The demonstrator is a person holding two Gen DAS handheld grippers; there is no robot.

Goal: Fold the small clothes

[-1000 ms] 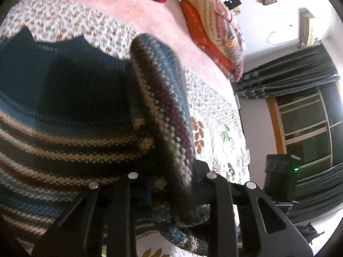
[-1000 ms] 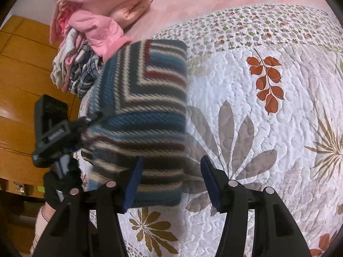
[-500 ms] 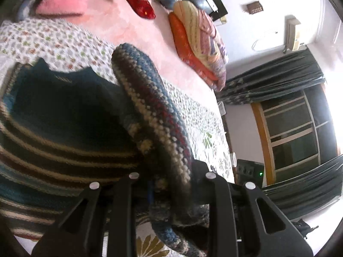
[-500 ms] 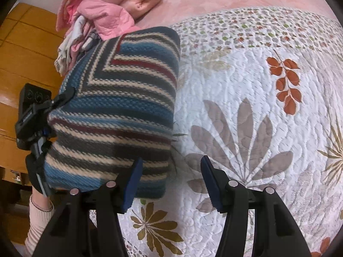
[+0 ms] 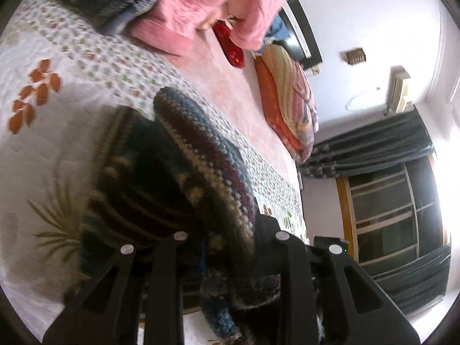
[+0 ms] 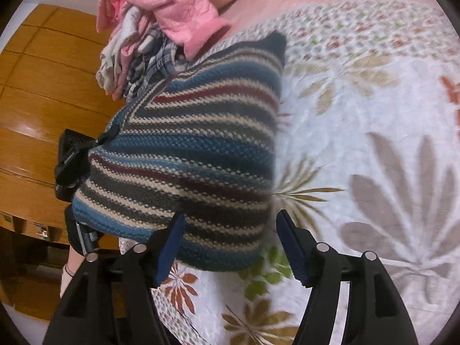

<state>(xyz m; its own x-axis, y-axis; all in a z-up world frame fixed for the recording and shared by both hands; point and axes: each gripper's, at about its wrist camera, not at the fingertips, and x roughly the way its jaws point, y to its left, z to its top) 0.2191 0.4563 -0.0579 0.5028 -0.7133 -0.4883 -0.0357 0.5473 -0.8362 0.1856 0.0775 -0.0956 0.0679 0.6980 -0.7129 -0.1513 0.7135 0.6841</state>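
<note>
- My black left tongs (image 5: 227, 247) grip a sweater (image 6: 195, 155) striped blue, cream, grey and maroon.
- My right tongs (image 6: 230, 244): black, blue pads.
- Quilt (image 6: 373, 115): white, leaf prints.
- At 12 o'clock, pink clothes (image 6: 178, 8).

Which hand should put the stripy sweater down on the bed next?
Left. The left gripper is already shut on the stripy sweater, carrying it above the quilt. The right gripper is open and holds nothing.

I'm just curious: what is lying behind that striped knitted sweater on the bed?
Behind the striped knitted sweater sits a heap of clothes: a pink quilted garment over checked fabric. The sweater covers the heap's lower part, so more may be hidden.
</note>
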